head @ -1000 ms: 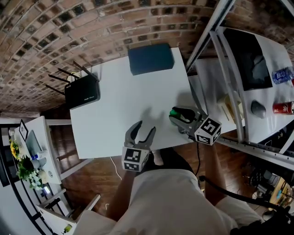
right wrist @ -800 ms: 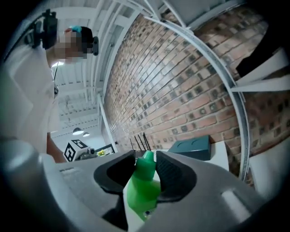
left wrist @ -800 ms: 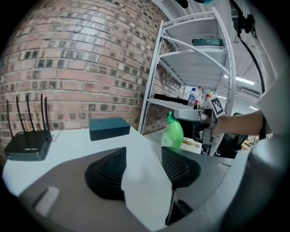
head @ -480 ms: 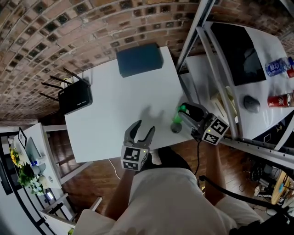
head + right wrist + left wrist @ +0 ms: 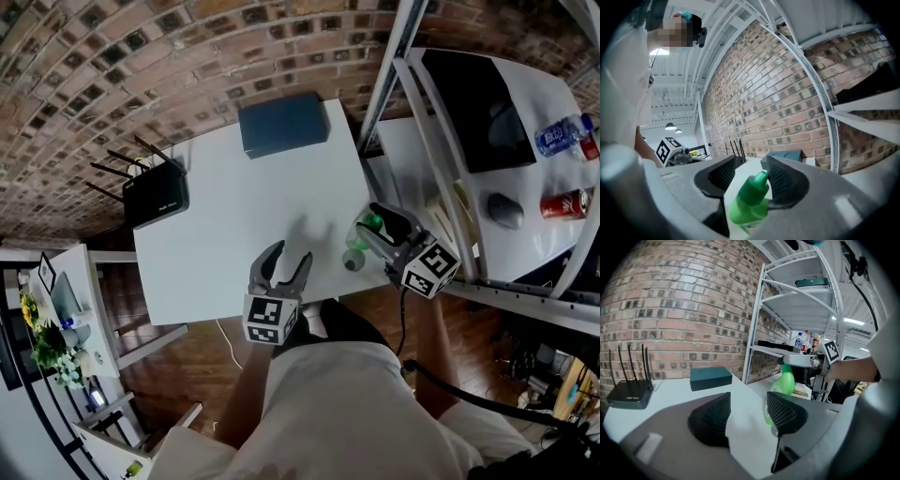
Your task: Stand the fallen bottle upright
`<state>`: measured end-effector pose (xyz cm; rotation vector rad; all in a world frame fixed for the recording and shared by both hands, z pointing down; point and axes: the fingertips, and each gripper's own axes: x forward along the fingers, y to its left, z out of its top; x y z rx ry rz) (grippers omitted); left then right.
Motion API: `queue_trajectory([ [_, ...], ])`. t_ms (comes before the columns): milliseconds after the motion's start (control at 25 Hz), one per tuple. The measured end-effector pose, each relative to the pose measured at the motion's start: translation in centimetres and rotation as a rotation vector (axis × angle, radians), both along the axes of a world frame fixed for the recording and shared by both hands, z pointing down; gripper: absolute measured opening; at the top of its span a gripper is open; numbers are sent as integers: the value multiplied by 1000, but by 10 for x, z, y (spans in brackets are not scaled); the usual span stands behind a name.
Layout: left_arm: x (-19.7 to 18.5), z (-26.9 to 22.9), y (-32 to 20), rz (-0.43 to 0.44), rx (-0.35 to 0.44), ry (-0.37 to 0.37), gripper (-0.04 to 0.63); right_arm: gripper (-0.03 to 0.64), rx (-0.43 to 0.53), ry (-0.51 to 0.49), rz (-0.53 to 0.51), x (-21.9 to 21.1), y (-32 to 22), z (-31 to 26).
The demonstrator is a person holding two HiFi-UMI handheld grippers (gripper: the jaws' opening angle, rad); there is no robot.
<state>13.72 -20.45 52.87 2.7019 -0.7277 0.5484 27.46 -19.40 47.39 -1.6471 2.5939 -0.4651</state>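
Right gripper view: observed right gripper [image 5: 751, 174] opening, jaws slightly apart round green bottle [image 5: 749, 202], cap beside one pad, clear of the other. Found bottle upright near right edge of bench [image 5: 234, 225]. Noted left gripper [image 5: 286, 259] near front edge, jaws wide apart, holding nothing

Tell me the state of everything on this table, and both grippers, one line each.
Green bottle: upright, near the table edge.
Right gripper: jaws opening, the bottle between them.
Left gripper: open, empty.
Router: lying flat, antennas raised.
Dark teal box: closed, lying flat.
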Motion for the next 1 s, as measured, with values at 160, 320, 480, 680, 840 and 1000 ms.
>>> queue_trajectory([
  [160, -12, -9, 12, -46, 32, 4, 259, 216, 33, 27, 52, 7, 7, -5],
  [320, -37, -23, 23, -106, 58, 18, 259, 265, 96, 94, 114, 10, 15, -25],
  [480, -65, -53, 38, -140, 109, 71, 259, 276, 167, 142, 132, -11, 37, -61],
  [680, -114, -115, 71, -158, 241, 179, 259, 388, 187, 196, 133, -77, 78, -79],
  [840, -171, -146, 119, -204, 333, 201, 259, 391, 148, 236, 269, -134, 138, -81],
  [1000, -234, -155, 165, -277, 383, 197, 270, 388, 54, 263, 383, -193, 203, -73],
])
